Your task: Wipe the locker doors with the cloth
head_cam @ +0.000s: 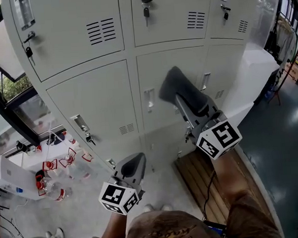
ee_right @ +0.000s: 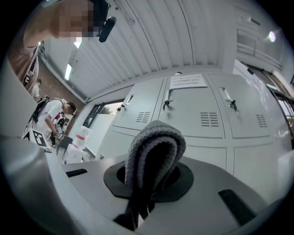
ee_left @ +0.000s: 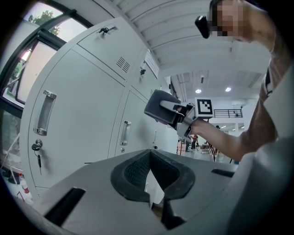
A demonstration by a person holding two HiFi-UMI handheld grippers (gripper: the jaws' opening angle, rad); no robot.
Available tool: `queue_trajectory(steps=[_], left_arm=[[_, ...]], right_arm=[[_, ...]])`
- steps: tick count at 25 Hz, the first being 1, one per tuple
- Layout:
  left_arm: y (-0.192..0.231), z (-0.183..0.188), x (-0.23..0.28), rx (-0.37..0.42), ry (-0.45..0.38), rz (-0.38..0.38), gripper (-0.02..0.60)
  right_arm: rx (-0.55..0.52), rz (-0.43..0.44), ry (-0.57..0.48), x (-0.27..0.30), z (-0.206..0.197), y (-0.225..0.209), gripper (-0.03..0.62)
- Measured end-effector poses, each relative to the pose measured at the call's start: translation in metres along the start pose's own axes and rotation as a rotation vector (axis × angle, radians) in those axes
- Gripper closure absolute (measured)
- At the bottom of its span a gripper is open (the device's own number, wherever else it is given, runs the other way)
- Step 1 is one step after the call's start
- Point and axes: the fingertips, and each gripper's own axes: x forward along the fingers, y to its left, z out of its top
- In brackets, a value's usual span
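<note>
1. Forearms reach out from the person's body in the head view. The right forearm (head_cam: 229, 179) is stretched up towards the lockers, and the left is lower and closer in.
2. The grey two-jaw left gripper (head_cam: 134, 162) carries its black-and-white marker cube (head_cam: 118, 197) at the near end. Its dark ribbed pads meet at the tips and nothing sits between them. It points towards the lower locker row.
3. The grey two-jaw right gripper (head_cam: 191, 105) is higher and farther forward than the left. Its jaws are clamped on a folded grey knitted cloth (ee_right: 154, 142).
4. The cloth's fold bulges out past the jaw tips, while its dark loose ends hang back between the jaws towards that gripper's camera.
5. In the head view the cloth lies in front of a middle-row door, just right of that door's handle (head_cam: 149, 99). Whether the cloth touches the metal cannot be told.
6. Beyond stand the pale grey metal lockers (head_cam: 94, 102), with vent slots and keys (head_cam: 146, 9) hanging from the locks.
7. On the floor lie a slatted wooden platform (head_cam: 196, 176) under the right gripper and clear plastic bottles with red labels (head_cam: 55, 191) far left.
</note>
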Motion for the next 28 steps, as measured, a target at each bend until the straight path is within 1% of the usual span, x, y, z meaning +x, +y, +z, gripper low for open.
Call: queue_trajectory(steps=[4,7,10,14,20,28], left_arm=[[0.0,0.001,0.001,0.0,-0.004,-0.001,0.58],[0.002,0.002,0.002,-0.001,-0.006,-0.002,0.58],[0.004,0.002,0.002,-0.003,-0.009,-0.002,0.58],[0.007,0.003,0.003,-0.001,-0.009,0.0,0.58],[0.012,0.005,0.005,0.004,-0.012,0.0,0.58],[0.021,0.008,0.005,0.009,-0.015,0.004,0.58]], right_arm=[[-0.126,-0.009,-0.006,0.021,0.03,-0.019,0.559],[-0.214,0.005,0.009,0.037,0.045,-0.026,0.559],[-0.292,0.021,0.033,0.054,0.052,-0.032,0.559],[-0.396,0.022,0.079,0.075,0.051,-0.038,0.559],[-0.475,0.021,0.128,0.099,0.038,-0.04,0.559],[-0.477,0.038,0.175,0.122,0.017,-0.04,0.559]])
